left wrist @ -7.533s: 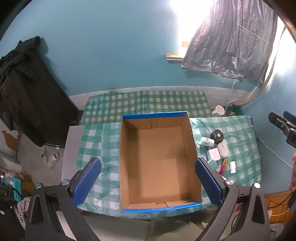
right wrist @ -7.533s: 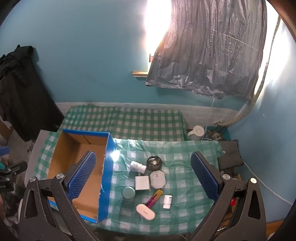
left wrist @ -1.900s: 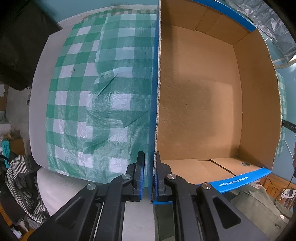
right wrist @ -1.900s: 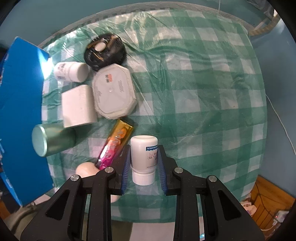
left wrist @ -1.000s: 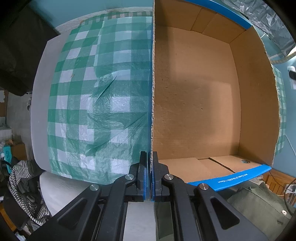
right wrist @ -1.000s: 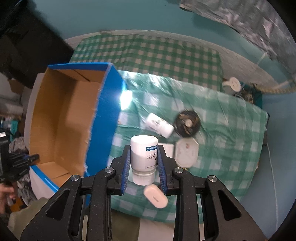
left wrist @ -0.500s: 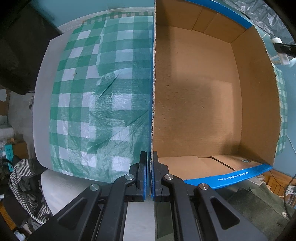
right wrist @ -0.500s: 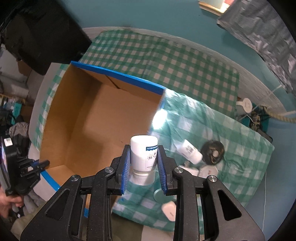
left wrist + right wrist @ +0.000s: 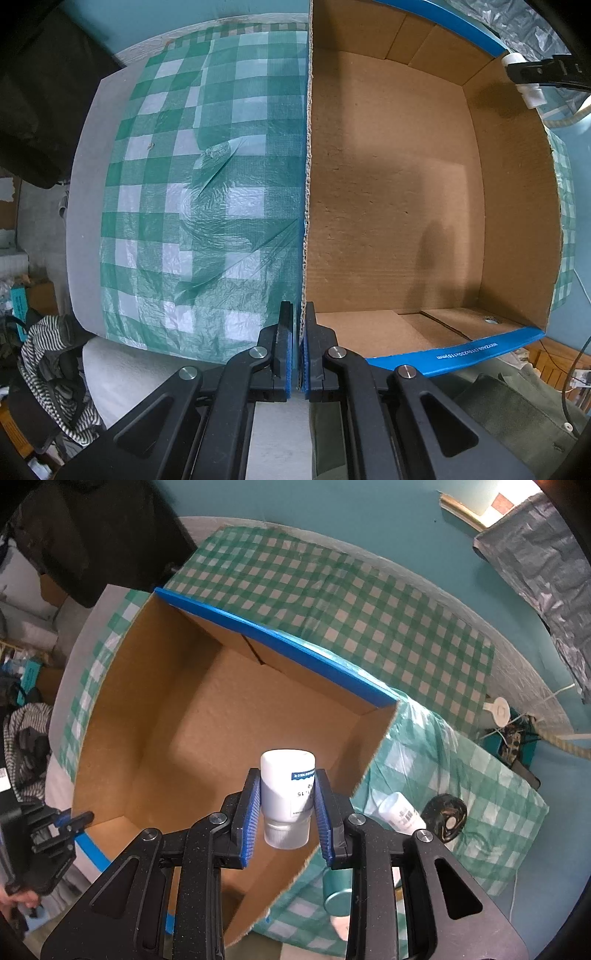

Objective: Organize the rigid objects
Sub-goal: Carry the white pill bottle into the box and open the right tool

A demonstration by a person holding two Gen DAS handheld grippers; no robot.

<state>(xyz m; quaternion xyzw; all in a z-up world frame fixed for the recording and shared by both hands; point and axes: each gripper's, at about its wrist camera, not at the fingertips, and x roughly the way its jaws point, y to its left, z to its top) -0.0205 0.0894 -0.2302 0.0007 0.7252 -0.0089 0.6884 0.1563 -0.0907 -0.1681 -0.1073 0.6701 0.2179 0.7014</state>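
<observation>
A green checked cloth covers the tabletop (image 9: 192, 206). The left gripper (image 9: 298, 354) pinches the empty cardboard box (image 9: 207, 738) wall; the right gripper (image 9: 287, 814) clamps a white bottle (image 9: 287, 797) above its rim. Released early, the bottle could clip the wall.

A lived-in room at home: teal painted walls (image 9: 369, 524), a green checked plastic cloth (image 9: 207, 177) over the table, striped clothing (image 9: 48, 354) heaped beside it, grey plastic sheeting (image 9: 546, 554) hung over the window.
</observation>
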